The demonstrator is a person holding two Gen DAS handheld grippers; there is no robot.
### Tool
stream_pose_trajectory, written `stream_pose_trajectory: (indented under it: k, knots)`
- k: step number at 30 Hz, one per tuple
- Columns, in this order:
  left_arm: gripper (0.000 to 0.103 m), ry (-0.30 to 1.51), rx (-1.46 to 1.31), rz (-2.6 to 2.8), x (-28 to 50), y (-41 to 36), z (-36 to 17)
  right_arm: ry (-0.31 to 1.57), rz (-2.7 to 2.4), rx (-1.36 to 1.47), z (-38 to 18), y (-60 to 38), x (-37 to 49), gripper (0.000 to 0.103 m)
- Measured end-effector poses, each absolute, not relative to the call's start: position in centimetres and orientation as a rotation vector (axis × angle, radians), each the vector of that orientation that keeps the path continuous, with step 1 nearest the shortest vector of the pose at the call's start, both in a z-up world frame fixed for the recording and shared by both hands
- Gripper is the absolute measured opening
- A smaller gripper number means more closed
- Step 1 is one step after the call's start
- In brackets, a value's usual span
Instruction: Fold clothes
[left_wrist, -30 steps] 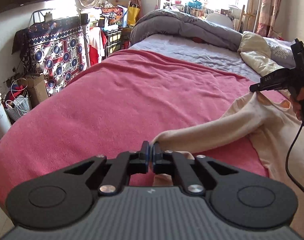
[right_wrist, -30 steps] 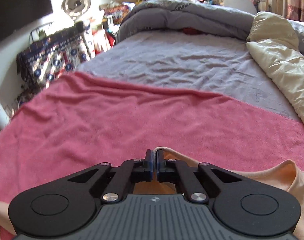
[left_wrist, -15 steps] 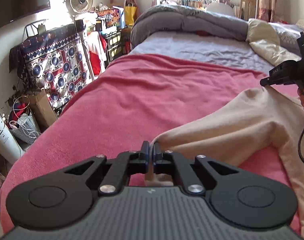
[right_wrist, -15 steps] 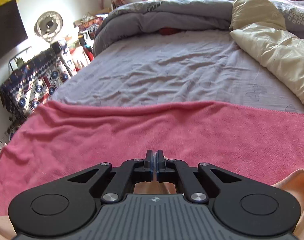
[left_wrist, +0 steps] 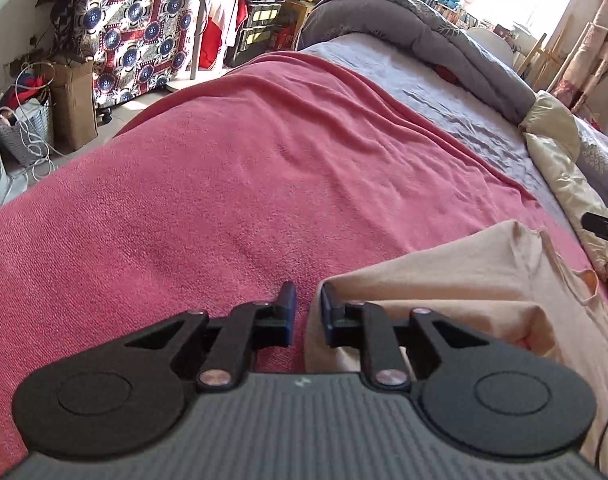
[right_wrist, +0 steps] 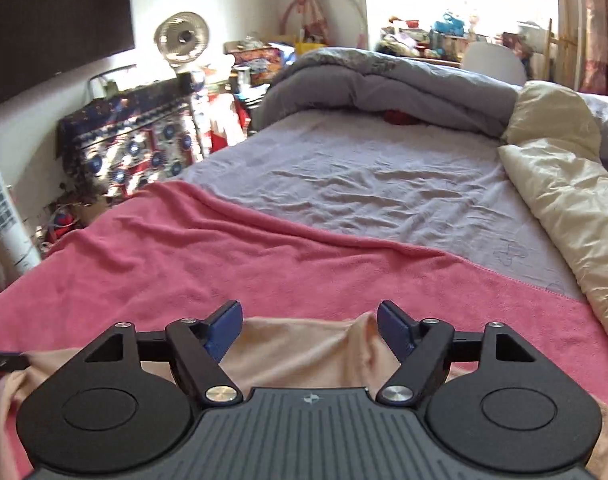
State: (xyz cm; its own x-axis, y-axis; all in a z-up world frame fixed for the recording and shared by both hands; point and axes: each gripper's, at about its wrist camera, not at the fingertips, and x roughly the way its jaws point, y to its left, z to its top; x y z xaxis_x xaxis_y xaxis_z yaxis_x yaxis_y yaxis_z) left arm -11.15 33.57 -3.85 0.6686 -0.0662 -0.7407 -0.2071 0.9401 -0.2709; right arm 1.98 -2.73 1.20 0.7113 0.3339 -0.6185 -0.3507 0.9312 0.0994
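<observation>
So I'm working on a bed with a pink blanket (left_wrist: 231,184) spread over the near half, grey sheet (right_wrist: 368,184) showing past its far edge. A rolled grey duvet (right_wrist: 384,80) sits across the far end and a cream quilt (right_wrist: 560,200) is bunched along the right side. The room's pretty cluttered: patterned cloth (left_wrist: 135,36) draped over something by the wall on the left, a cardboard box (left_wrist: 73,100) and a wire basket (left_wrist: 23,132) on the floor, a fan (right_wrist: 181,38) higher up, and a bright window behind the bed.

The peach garment (left_wrist: 464,292) lies on the blanket at the near right corner, folded over on itself, its left edge right at my left gripper (left_wrist: 306,306). That gripper has its fingers a little apart, holding nothing. My right gripper (right_wrist: 310,326) is spread wide over the garment's far edge, nothing between its fingers either.

Loads of bare blanket to the left and ahead; the right side is tight against the quilt.
</observation>
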Motion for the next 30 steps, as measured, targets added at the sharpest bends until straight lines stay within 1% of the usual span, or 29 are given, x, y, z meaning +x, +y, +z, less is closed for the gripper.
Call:
stream_pose_trajectory:
  k: [3, 5, 8, 9, 10, 12, 14, 17, 18, 20, 21, 25, 26, 27, 28, 29, 30]
  knots:
    - [0.023, 0.839, -0.288, 0.092, -11.3, 32.8, -3.6, 0.696, 0.589, -0.069, 1.1, 0.6, -4.6, 0.074]
    - [0.023, 0.856, -0.267, 0.09, -10.9, 32.5, -3.4, 0.662, 0.723, -0.167, 0.4, 3.7, -9.5, 0.073]
    - [0.023, 0.891, -0.26, 0.07, -10.4, 32.7, -3.1, 0.492, 0.871, -0.448, -0.7, 8.5, -17.2, 0.067]
    - [0.023, 0.902, -0.262, 0.061, -10.2, 32.7, -2.9, 0.426, 0.91, -0.549, -1.0, 10.2, -19.7, 0.06]
    - [0.023, 0.911, -0.265, 0.053, -10.1, 32.8, -2.8, 0.403, 0.95, -0.617, -1.5, 11.5, -21.2, 0.055]
    - [0.023, 0.926, -0.258, 0.039, -9.9, 32.8, -2.6, 0.361, 1.027, -0.749, -2.4, 14.2, -24.0, 0.054]
    - [0.023, 0.936, -0.245, 0.026, -9.6, 32.8, -2.4, 0.348, 1.043, -0.82, -3.6, 15.9, -24.9, 0.053]
    - [0.023, 0.94, -0.241, 0.015, -9.7, 32.9, -2.1, 0.35, 1.058, -0.846, -4.8, 17.3, -25.3, 0.031]
    - [0.024, 0.937, -0.248, 0.013, -9.9, 33.0, -1.9, 0.377, 1.071, -0.83, -4.5, 17.5, -25.2, 0.018]
    - [0.03, 0.926, -0.253, 0.013, -10.4, 33.4, -1.6, 0.377, 1.065, -0.816, -3.4, 17.4, -25.2, 0.01]
    - [0.031, 0.922, -0.251, 0.015, -10.7, 33.6, -1.4, 0.378, 1.053, -0.798, -2.7, 17.1, -24.9, 0.008]
    - [0.033, 0.914, -0.265, 0.018, -11.8, 34.5, -0.9, 0.423, 1.004, -0.708, 0.0, 15.8, -22.7, 0.009]
    - [0.039, 0.913, -0.272, 0.018, -12.1, 34.7, -0.8, 0.418, 1.001, -0.727, 0.2, 15.6, -22.7, 0.009]
    - [0.042, 0.906, -0.272, 0.025, -12.5, 34.9, -0.6, 0.412, 0.998, -0.75, 0.3, 15.4, -22.7, 0.01]
    - [0.047, 0.898, -0.271, 0.031, -13.0, 35.0, -0.4, 0.411, 1.0, -0.763, 0.2, 15.5, -22.8, 0.013]
    - [0.05, 0.892, -0.26, 0.045, -13.5, 35.2, -0.2, 0.411, 1.003, -0.775, 0.1, 15.6, -22.9, 0.013]
    - [0.051, 0.886, -0.249, 0.059, -14.0, 35.4, 0.0, 0.411, 1.007, -0.787, 0.0, 15.8, -23.1, 0.016]
